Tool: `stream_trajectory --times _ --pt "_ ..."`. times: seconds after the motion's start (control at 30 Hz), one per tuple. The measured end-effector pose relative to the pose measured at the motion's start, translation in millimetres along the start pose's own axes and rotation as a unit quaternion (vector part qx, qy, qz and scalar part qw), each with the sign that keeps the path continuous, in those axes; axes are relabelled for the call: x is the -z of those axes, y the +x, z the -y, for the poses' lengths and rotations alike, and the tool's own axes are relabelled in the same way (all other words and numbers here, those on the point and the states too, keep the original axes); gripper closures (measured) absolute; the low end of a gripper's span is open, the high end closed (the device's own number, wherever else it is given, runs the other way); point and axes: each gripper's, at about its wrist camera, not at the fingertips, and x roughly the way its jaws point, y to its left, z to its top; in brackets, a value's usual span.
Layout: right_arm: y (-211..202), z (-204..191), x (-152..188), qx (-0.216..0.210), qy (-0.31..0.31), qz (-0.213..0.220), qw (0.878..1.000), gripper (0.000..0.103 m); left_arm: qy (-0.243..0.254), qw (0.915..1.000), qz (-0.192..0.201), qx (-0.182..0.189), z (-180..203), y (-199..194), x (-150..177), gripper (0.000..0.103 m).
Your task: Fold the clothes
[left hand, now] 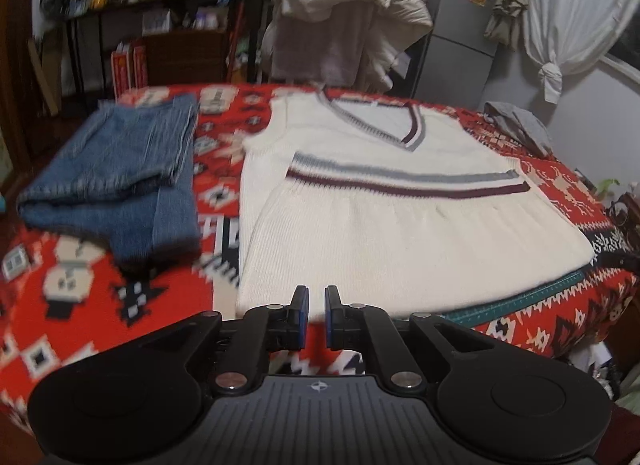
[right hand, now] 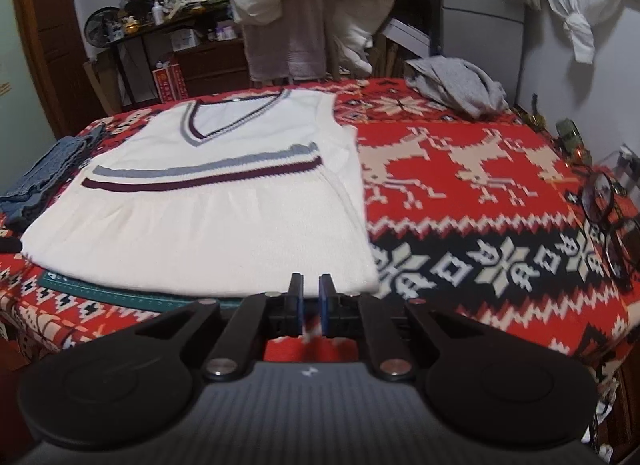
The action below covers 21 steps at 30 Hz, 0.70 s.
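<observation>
Cream knit vest with grey and maroon stripes is lying flat, V-neck away from the cameras, on the counter under a red patterned cloth. Folded jeans are sitting just left of it. The left gripper and right gripper are hovering at its near hem, each with fingers slightly apart and gripping nothing.

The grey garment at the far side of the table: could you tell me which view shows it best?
The right wrist view: the grey garment shows as a whole crumpled heap. The left wrist view catches only part of it behind the white vest.
</observation>
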Motion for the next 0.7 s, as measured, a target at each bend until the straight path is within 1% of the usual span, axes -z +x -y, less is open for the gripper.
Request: stream_trajectory --times 0.03,0.1,0.27,0.37,0.5,0.7 --pt "2 -5 -3 -0.002 -0.007 0.004 1.0 0.084 0.008 0.9999 0.007 -0.005 2 1 -3 0.092" --pt "11 -12 -10 -0.008 -0.01 0.011 1.0 0.084 0.012 0.9998 0.014 -0.012 -1 11 -9 0.092" --pt "43 -19 -26 -0.01 -0.003 0.016 1.0 0.084 -0.025 0.9995 -0.01 -0.018 -20 52 -18 0.092" --pt "59 -17 -30 -0.002 0.004 0.012 1.0 0.084 -0.042 0.9989 -0.011 -0.019 -28 57 -19 0.094" --pt "65 -10 -23 0.006 0.015 0.0 1.0 0.084 -0.041 0.9987 -0.014 -0.025 -30 43 -8 0.094" --pt "40 -1 -2 0.009 0.011 -0.011 1.0 0.084 -0.023 0.9993 -0.017 -0.026 -26 15 12 0.095"
